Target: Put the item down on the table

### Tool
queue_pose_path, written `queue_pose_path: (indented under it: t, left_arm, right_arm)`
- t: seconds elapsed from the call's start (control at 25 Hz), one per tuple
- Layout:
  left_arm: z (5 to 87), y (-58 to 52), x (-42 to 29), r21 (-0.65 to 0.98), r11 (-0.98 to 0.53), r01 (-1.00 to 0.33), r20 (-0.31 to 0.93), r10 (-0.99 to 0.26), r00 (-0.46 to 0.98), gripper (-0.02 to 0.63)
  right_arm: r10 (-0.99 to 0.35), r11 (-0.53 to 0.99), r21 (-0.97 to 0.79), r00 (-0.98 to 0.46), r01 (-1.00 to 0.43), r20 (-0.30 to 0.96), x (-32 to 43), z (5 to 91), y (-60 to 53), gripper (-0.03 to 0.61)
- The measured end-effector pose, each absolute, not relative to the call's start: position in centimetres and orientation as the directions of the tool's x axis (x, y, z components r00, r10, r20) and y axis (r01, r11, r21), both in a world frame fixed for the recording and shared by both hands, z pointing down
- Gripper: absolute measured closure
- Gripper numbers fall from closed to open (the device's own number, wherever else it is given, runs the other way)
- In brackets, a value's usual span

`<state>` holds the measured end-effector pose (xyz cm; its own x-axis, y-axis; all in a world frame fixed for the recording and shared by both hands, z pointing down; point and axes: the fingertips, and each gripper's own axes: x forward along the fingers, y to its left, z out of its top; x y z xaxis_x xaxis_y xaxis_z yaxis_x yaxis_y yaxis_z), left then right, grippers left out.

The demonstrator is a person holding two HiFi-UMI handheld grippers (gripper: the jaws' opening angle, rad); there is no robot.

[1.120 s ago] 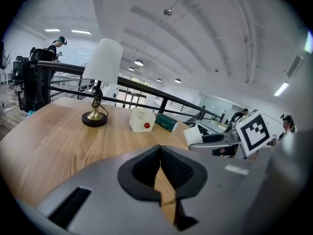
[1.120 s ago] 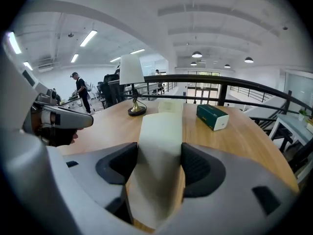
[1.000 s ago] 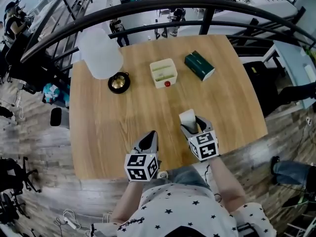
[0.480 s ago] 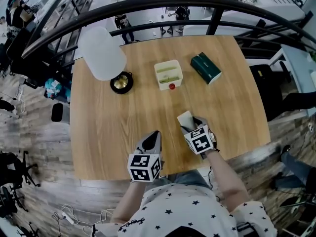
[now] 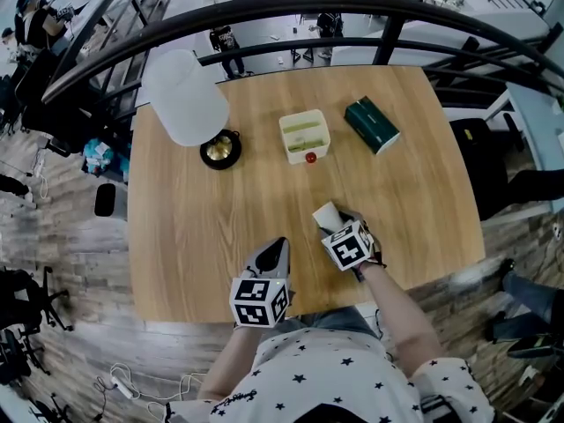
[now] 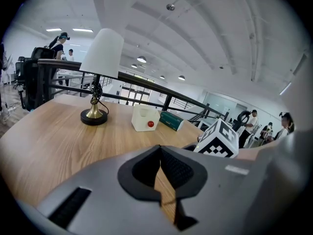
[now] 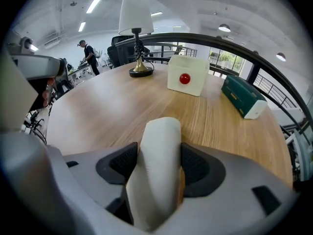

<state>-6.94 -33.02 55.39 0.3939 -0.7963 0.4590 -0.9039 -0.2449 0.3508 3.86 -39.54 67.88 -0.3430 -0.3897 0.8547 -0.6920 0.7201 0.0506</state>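
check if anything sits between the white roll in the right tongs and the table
Nothing visible does. The white soft roll clamped in the right tongs has only bare light wooden table beneath and just ahead of it.

White item (image 7: 159,170) — dark green box (image 5: 371,125), wood-grain table (image 5: 194,210).

- 1 wooden bench (image 5: 176,227).
- 1 lamp (image 5: 185,97): 1 white shade, 1 brass base.
- 1 white box (image 5: 305,136), with 1 red knob (image 5: 310,157) on its side.
- 1 green box (image 5: 371,124).
- 1 white roll (image 7: 159,165).
- 2 tools: left tool (image 5: 275,247), right tool (image 5: 337,223).
- 2 marker cubes (image 5: 259,300), one per tool.
- People in the background: several, too small for an exact count.
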Motion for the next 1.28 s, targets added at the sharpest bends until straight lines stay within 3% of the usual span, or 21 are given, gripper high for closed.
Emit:
queue_pose_path:
  t: [0.44,0.6,1.28]
  left_arm:
    - [54.7,-31.5,-7.7,0.351,-0.241,-0.905,0.451,-0.803,0.389,0.601]
    - [54.3,-29.5,-8.2,0.353,-0.240,-0.904,0.446,-0.807,0.388,0.601]
    - [53.5,-17.6,-9.9,0.358,-0.299,-0.884,0.412,-0.799,0.437,0.601]
  right_arm:
    - [-0.427,0.698,0.058,-0.349,-0.714,0.834,3.9,68.1,-39.7,0.298]
    - [-0.495,0.673,0.120,-0.324,-0.730,0.806,4.0,67.5,-38.8,0.233]
    - [-0.626,0.549,0.059,-0.364,-0.833,0.689,2.7,61.8,-26.0,0.236]
